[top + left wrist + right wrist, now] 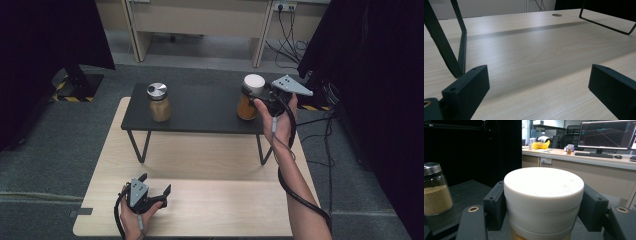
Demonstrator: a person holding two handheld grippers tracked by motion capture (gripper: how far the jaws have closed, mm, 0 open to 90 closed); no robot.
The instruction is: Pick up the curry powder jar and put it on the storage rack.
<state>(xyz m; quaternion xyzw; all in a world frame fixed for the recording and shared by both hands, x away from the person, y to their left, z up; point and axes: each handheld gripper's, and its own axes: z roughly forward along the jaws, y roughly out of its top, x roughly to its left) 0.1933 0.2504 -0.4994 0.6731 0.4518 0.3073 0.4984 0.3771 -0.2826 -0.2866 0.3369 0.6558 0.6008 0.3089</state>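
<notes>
A jar of orange powder with a white lid stands at the right end of the black raised shelf. My right gripper is shut on its white lid, one jaw pressed on each side. A second jar with a silver lid and tan powder stands at the shelf's left end, also seen as the glass jar in the right gripper view. My left gripper rests low over the wooden table near its front edge, jaws wide apart with nothing between them.
The shelf stands on thin black wire legs over the light wooden table. Black curtains flank both sides. Behind is a desk with a monitor and small items. Cables trail on the floor at right.
</notes>
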